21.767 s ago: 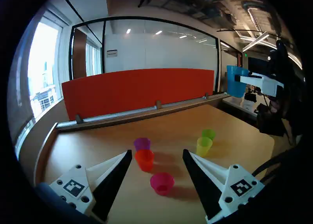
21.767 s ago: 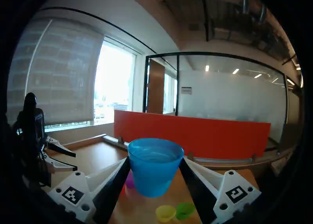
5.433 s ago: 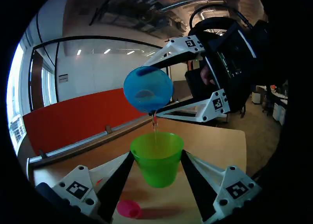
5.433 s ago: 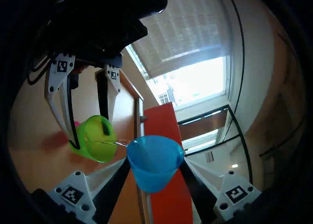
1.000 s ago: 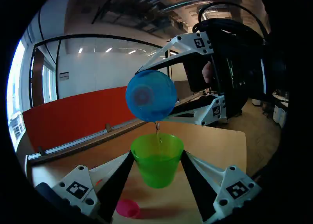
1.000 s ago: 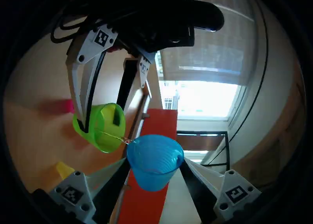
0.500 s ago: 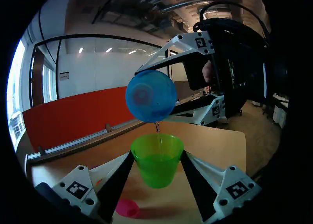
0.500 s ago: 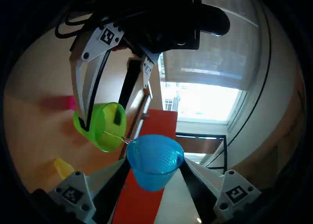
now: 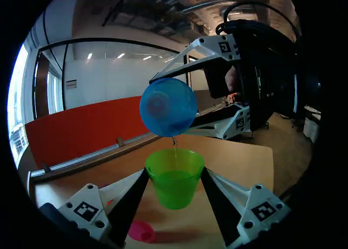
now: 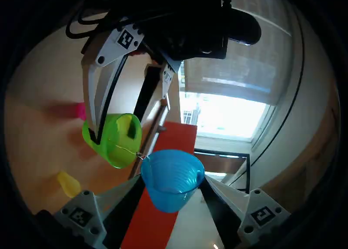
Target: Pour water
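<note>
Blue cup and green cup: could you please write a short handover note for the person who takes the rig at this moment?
Left claw: shut on the green cup, held upright above the table.
Right claw: shut on the blue cup, tipped steeply over the green cup's rim.
Done: green cup is partly filled; a thin stream runs into it.
To do: probably let the blue cup drain, turn it upright, then set both down.
Pink cup and yellow cup are on the table.
</note>
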Motion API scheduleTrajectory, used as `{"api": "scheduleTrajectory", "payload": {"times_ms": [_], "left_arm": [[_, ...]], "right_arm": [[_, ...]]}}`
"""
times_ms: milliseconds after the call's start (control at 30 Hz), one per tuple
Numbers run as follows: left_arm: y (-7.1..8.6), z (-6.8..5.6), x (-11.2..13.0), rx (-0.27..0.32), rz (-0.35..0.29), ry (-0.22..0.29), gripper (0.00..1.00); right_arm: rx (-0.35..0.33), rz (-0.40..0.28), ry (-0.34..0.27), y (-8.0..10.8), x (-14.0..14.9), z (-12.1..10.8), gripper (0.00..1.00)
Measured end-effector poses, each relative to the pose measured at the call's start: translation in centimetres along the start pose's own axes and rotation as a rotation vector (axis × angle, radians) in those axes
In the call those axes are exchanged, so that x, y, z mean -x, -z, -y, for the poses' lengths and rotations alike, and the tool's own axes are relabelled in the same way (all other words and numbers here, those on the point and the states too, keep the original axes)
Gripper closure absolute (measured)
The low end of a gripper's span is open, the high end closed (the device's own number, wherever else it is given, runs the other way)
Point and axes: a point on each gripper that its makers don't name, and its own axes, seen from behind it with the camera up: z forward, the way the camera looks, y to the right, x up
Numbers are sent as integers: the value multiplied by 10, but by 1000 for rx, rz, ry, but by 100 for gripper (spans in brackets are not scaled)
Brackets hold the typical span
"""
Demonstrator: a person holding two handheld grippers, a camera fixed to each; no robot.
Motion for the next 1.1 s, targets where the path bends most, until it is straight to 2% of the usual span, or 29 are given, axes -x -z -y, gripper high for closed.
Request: {"api": "scheduleTrajectory", "payload": {"times_ms": [367, 767, 967, 1100], "left_arm": [[-1, -2, -1, 1, -2, 2, 14], [0, -2, -1, 3, -1, 5, 14], [0, -3, 0, 3, 5, 9, 14], [1, -1, 1, -2, 10, 14, 14]], "right_arm": [[-2, 3, 32, 0, 0, -1, 10], [-2, 0, 12, 3, -7, 2, 10], [0, 2, -28, 3, -9, 6, 10], [7, 7, -98, 2, -7, 5, 10]]}}
